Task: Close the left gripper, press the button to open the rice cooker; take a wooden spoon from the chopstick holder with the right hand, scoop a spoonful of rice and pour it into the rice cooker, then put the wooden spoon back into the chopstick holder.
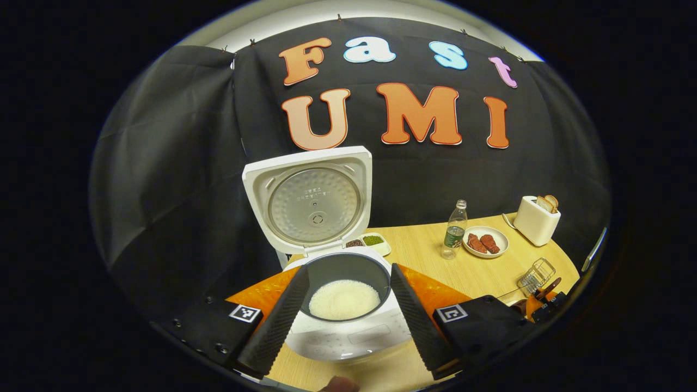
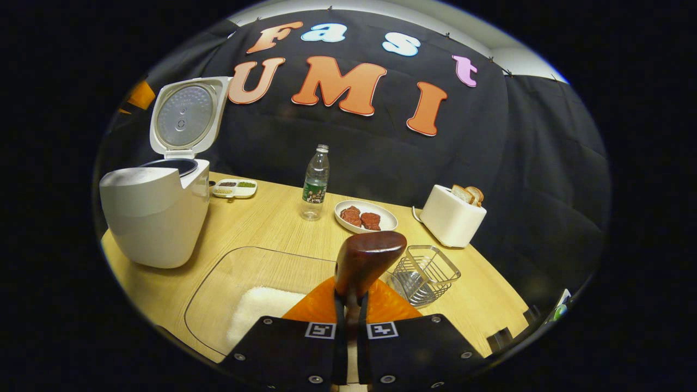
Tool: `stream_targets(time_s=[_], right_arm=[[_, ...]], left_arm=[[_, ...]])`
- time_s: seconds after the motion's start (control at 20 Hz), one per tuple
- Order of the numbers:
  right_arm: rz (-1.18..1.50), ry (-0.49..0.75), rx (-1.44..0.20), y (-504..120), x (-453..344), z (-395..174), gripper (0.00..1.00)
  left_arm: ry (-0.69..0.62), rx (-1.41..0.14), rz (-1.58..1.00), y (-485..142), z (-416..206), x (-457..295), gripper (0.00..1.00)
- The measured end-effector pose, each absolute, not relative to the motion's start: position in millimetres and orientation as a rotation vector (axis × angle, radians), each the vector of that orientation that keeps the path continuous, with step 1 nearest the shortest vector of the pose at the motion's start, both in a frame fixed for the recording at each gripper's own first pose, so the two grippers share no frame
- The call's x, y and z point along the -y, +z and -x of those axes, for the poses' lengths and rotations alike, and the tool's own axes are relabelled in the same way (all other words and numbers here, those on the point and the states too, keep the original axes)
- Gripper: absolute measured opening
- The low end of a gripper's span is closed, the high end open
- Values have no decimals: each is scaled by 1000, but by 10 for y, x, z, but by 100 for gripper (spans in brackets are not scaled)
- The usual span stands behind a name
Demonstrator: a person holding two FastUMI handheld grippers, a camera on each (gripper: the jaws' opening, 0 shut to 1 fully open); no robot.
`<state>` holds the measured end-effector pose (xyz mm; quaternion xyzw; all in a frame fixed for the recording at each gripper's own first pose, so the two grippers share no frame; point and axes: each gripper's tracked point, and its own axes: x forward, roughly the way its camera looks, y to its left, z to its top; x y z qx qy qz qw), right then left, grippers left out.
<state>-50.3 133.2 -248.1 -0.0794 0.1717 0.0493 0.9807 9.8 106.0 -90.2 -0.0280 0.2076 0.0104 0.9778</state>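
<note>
Left gripper view, left to right: rice cooker sits low centre on the light wood table, lid swung upright above it, inner pot holding white rice; the left gripper hangs over the pot with its fingers spread wide apart, one either side of the pot, gripping nothing. Further right a water bottle, a plate of red meat pieces, a toaster with bread, and the wire chopstick holder at lower right. Right gripper view, left to right: cooker at left edge, lid up; a small divided dish behind it; a clear shallow container with a heap of rice at lower centre-left; the right gripper at bottom centre, fingers drawn tight together on the handle of the wooden spoon, bowl of the spoon raised above the fingers; cannot tell whether the bowl carries rice, since only its back faces the camera. Wire holder stands just right of the spoon. Handling judgement: spoon is light, stiff, smooth-finished wood, so likely to slip or pivot in a narrow pinch; best held on the handle, firm, and kept level when loaded. Judged step: cooker already open, spoon in hand
</note>
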Motion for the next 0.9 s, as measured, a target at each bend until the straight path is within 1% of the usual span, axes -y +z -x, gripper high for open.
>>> stream_targets(time_s=[0.3, 0.9], right_arm=[[58, 137, -410, -2508, -1578, 600, 7], [-427, 146, -633, -2535, -1761, 663, 7]], left_arm=[[-2, -414, 41, -940, -32, -1101, 100], [26, -429, 58, -1074, 84, -1484, 100]])
